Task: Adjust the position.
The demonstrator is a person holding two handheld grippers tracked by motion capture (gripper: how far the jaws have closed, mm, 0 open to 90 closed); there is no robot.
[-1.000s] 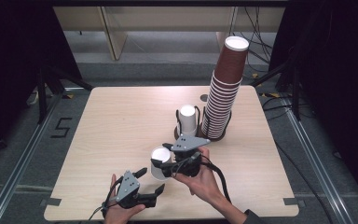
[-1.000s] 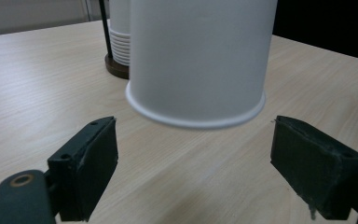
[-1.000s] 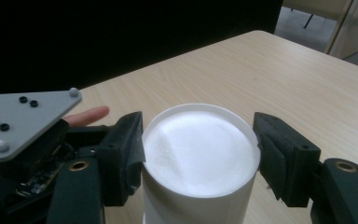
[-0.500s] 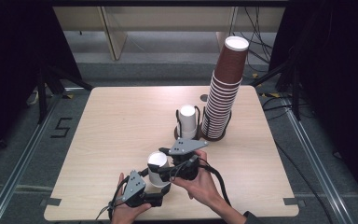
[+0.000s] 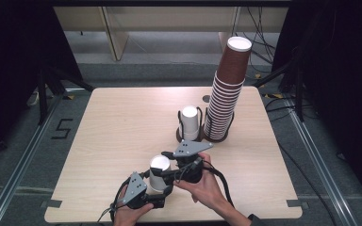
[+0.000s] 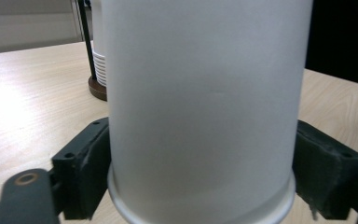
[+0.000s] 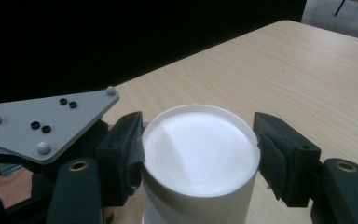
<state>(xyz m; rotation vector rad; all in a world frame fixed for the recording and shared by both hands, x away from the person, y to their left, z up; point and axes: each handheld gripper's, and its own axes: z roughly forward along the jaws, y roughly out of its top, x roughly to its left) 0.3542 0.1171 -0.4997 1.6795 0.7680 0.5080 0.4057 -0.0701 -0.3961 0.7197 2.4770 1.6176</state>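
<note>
Both tools meet on one white paper cup that stands upside down near the front edge of the desk, its flat base up and its rolled rim down. Right tool, held in the person's right hand, is clamped on the upper part of that cup: in the right gripper view its two black, blocky pads press the smooth white wall from either side, just below the round base. Left tool, lower and nearer the person, has just been closing its jaws around the cup's lower end; in the left gripper view the matt cylinder stands between the two pads with the rim at the bottom, and both pads lie against the wall. Each tool carries a flat grey three-cornered plate dotted with small screws, and a black cable trails from it. Farther back on the desk, a second white cup stack sits in a black wire holder on a round dark base, and just beside it rises a tall, slightly leaning stack of brown paper cups, ribbed by its many rims and capped by a white base. The desk is pale wood-grain laminate with rounded corners. Around it lie grey floor, metal rails, loose cables and dark curtains.
</note>
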